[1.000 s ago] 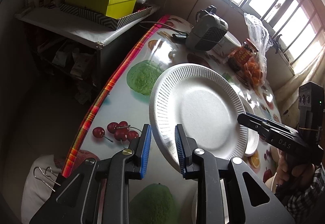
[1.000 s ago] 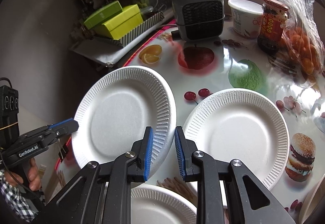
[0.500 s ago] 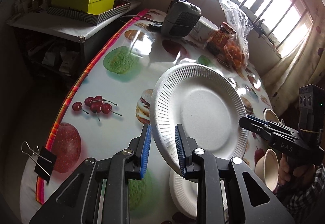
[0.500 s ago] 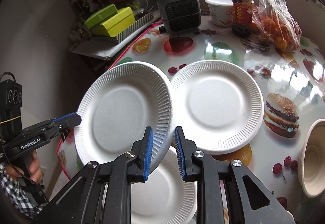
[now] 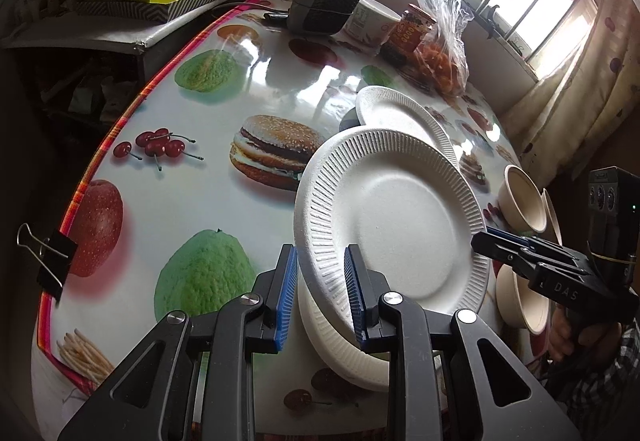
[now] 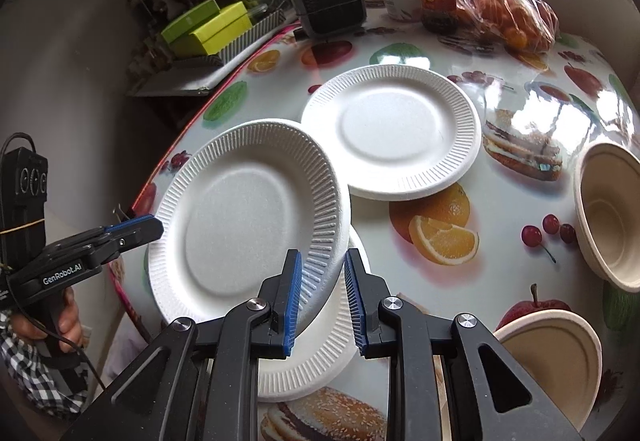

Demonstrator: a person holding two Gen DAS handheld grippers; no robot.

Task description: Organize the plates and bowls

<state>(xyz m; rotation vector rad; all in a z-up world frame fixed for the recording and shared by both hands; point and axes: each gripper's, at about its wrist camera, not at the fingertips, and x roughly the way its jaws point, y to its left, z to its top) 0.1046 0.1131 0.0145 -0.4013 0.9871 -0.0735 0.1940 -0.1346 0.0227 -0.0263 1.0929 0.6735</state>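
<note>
Gripping the lifted plate (image 6: 248,217) from both sides, you have your right gripper (image 6: 322,291) clamped on the rim nearest you and your left gripper (image 5: 320,295) closed on the opposite rim, each with the ribbed edge pinched between its blue pads. In the right wrist view the left gripper's tips meet the plate's far left edge, so the plate hangs tilted between the two tools, above the table (image 5: 224,201).

Directly beneath it lies a second white plate (image 6: 320,357), close to the near edge of the table, and that looks like the stack you are building (a third plate (image 6: 390,133) sits farther in, partly hidden behind the lifted one). To land this well, level the plate first: bring both wrists to the same height so neither rim dips. Then centre it over the lower plate, matching ribbed rim to ribbed rim, and lower it until it nests before letting go. Release both sides together, since opening one gripper early would probably let the light plate pivot and slide off.

Mind the beige bowls (image 6: 608,213) to the right; they stand near enough that a wide swing of your right gripper could knock them. The heater (image 6: 328,1), jar and bag of fruit at the back are well apart.
</note>
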